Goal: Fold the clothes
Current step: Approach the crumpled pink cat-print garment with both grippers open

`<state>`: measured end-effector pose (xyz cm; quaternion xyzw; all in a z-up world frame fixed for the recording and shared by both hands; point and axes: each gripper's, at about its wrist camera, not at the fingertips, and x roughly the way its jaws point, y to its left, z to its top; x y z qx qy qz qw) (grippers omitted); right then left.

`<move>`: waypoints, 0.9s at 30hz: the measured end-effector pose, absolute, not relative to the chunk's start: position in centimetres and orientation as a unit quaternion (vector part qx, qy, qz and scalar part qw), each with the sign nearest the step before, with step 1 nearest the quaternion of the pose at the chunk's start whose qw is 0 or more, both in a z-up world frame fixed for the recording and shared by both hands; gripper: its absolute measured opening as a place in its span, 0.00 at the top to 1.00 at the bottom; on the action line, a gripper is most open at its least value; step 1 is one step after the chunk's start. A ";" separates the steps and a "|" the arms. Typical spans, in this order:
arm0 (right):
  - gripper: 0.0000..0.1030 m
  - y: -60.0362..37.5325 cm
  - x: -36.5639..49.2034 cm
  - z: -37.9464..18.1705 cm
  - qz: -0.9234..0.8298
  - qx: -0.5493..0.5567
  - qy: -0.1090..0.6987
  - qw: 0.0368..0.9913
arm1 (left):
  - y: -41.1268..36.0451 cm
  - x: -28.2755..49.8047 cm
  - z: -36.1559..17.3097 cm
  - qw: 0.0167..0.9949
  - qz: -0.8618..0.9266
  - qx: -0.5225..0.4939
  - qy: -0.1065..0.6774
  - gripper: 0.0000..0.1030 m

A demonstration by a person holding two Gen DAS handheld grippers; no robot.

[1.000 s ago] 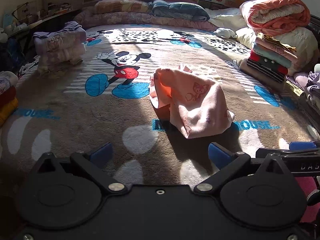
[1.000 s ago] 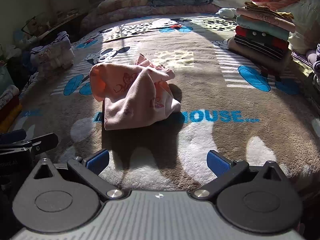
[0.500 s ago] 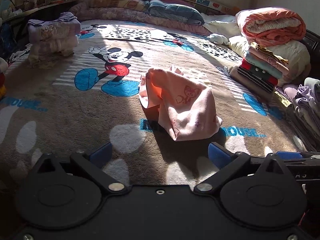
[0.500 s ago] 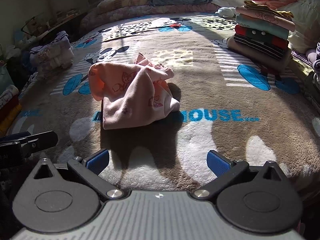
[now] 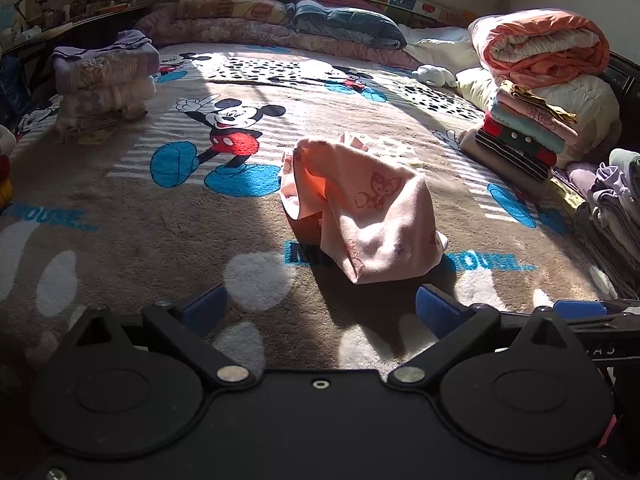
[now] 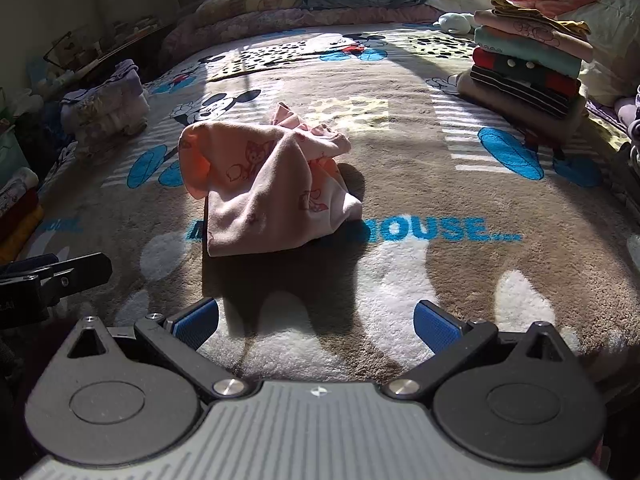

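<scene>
One crumpled pink garment (image 5: 360, 216) lies on the bed blanket (image 5: 160, 240). Left claw (image 5: 320, 306) and right claw (image 6: 316, 320) both gape wide, near it, holding and touching nothing.

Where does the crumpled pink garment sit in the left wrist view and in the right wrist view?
Left wrist: pink garment lies just right of centre, ahead of the open left gripper.
Right wrist: pink garment lies left of centre, ahead of the open right gripper.
Shared landmark: the blue MOUSE lettering on the blanket, partly covered by the garment.
</scene>
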<state>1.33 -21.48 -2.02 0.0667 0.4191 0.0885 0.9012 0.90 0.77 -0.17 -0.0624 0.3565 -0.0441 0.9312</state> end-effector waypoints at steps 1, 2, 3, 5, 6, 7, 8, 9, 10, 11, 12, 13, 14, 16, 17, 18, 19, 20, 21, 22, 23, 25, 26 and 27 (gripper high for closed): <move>0.00 -21.5 1.3 -2.0 0.089 0.067 0.419 0.901 | 0.7 0.9 -0.2 0.931 -0.044 -0.063 0.356 0.01; 0.00 -21.5 1.3 -2.0 0.089 0.066 0.419 0.901 | 0.7 0.9 -0.2 0.932 -0.045 -0.064 0.355 0.01; 0.00 -21.5 1.3 -2.0 0.089 0.066 0.419 0.901 | 0.7 0.9 -0.2 0.932 -0.043 -0.066 0.355 0.01; 0.00 -21.5 1.3 -2.1 0.089 0.066 0.420 0.901 | 0.7 0.9 -0.2 0.932 -0.044 -0.068 0.354 0.01; 0.00 -21.5 1.3 -2.1 0.090 0.066 0.420 0.901 | 0.8 0.9 -0.2 0.932 -0.043 -0.068 0.353 0.01; 0.00 -21.5 1.3 -2.1 0.090 0.066 0.420 0.900 | 0.8 0.9 -0.2 0.933 -0.041 -0.068 0.352 0.01; 0.00 -21.5 1.3 -2.1 0.091 0.066 0.421 0.900 | 0.8 0.9 -0.2 0.933 -0.041 -0.068 0.350 0.01; 0.00 -21.5 1.4 -2.1 0.091 0.065 0.421 0.900 | 0.8 0.9 -0.2 0.934 -0.041 -0.068 0.349 0.01; 0.00 -21.5 1.4 -2.2 0.092 0.065 0.421 0.900 | 0.8 0.8 -0.1 0.934 -0.042 -0.067 0.348 0.01; 0.00 -21.4 1.4 -2.2 0.093 0.065 0.421 0.900 | 0.8 0.9 -0.1 0.934 -0.044 -0.067 0.349 0.01; 0.00 -21.4 1.5 -2.2 0.094 0.065 0.422 0.899 | 0.7 1.0 -0.1 0.933 -0.046 -0.067 0.350 0.01; 0.00 -21.4 1.4 -2.1 0.095 0.065 0.422 0.899 | 0.7 1.0 -0.2 0.933 -0.047 -0.067 0.351 0.01; 0.00 -21.4 1.4 -2.1 0.095 0.064 0.422 0.899 | 0.7 1.0 -0.2 0.933 -0.048 -0.067 0.350 0.01; 0.00 -21.3 1.4 -2.1 0.097 0.064 0.422 0.899 | 0.7 0.9 -0.2 0.934 -0.048 -0.068 0.347 0.01; 0.00 -21.3 1.4 -2.1 0.097 0.064 0.421 0.899 | 0.7 0.9 -0.2 0.935 -0.047 -0.069 0.345 0.01; 0.00 -21.4 1.3 -2.1 0.096 0.064 0.421 0.900 | 0.7 0.9 -0.2 0.936 -0.046 -0.070 0.343 0.01; 0.00 -21.4 1.3 -2.0 0.096 0.064 0.421 0.900 | 0.7 0.9 -0.2 0.936 -0.046 -0.069 0.342 0.01; 0.00 -21.4 1.3 -2.0 0.096 0.064 0.420 0.900 | 0.6 1.0 0.0 0.937 -0.045 -0.067 0.340 0.01; 0.00 -21.4 1.2 -2.0 0.096 0.064 0.420 0.900 | 0.6 1.0 0.0 0.937 -0.049 -0.067 0.339 0.01; 0.00 -21.5 1.2 -2.0 0.095 0.065 0.420 0.900 | 0.5 1.0 0.0 0.937 -0.053 -0.067 0.339 0.01; 0.00 -21.5 1.2 -2.0 0.095 0.065 0.420 0.900 | 0.5 1.1 0.1 0.937 -0.057 -0.067 0.339 0.01; 0.00 -21.6 1.2 -2.0 0.094 0.067 0.420 0.900 | 0.3 1.1 0.2 0.937 -0.059 -0.064 0.339 0.01; 0.00 -21.7 1.2 -2.1 0.094 0.067 0.420 0.900 | 0.2 1.1 0.2 0.937 -0.057 -0.061 0.339 0.01; 0.00 -21.7 1.2 -2.1 0.094 0.067 0.421 0.900 | 0.2 1.2 0.2 0.937 -0.058 -0.060 0.339 0.01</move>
